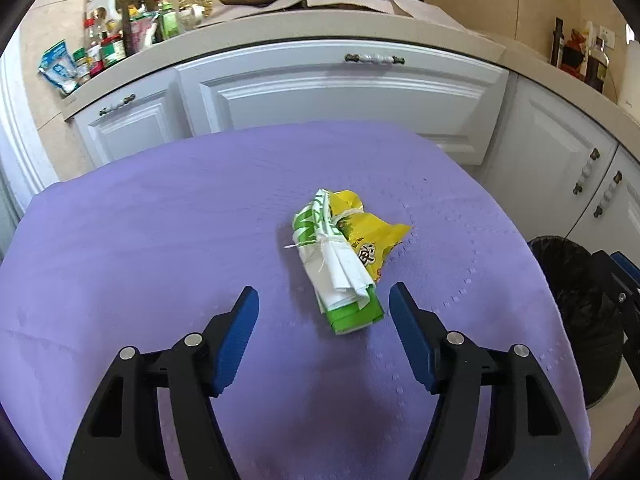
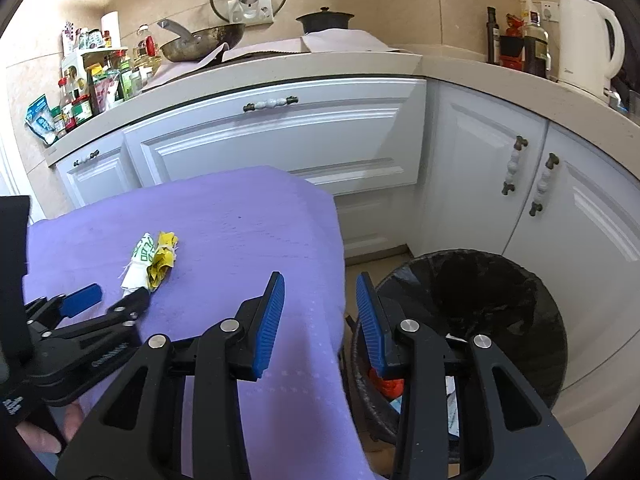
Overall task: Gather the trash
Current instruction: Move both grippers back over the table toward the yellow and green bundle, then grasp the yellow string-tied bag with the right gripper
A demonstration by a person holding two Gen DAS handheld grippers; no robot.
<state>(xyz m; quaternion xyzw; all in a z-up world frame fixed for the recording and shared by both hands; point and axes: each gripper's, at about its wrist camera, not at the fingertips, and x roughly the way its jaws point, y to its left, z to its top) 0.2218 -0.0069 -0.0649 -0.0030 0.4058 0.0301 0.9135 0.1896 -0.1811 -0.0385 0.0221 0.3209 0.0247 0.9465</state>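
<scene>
A crumpled bundle of wrappers [image 1: 345, 258], green-and-white plastic tied with a thin string against a yellow printed packet, lies near the middle of a table covered with a purple cloth [image 1: 160, 240]. The left gripper [image 1: 324, 300] hovers just short of the bundle with its blue-padded jaws spread wide on either side of the near end, and nothing is pressed between them; the pads stand clear of the green end of the wrapper. In the right wrist view the same gripper [image 2: 116, 294] reaches in from the left, its tips just beside the bundle [image 2: 150, 260], with part of a hand [image 2: 60, 428] showing under its handle. The right gripper [image 2: 320, 280] hangs at the table's right edge, its jaws set to a narrow gap and holding nothing, one finger over the cloth and the other over the bin. That bin [image 2: 532, 280], lined with a black bag, stands on the floor just beside the table, and some scraps, one of them red, show inside it. White kitchen cabinets [image 2: 280, 136] run behind, with a wok [image 2: 200, 42], a dark pot [image 2: 325, 20] and a white kettle [image 2: 584, 40] on the counter
</scene>
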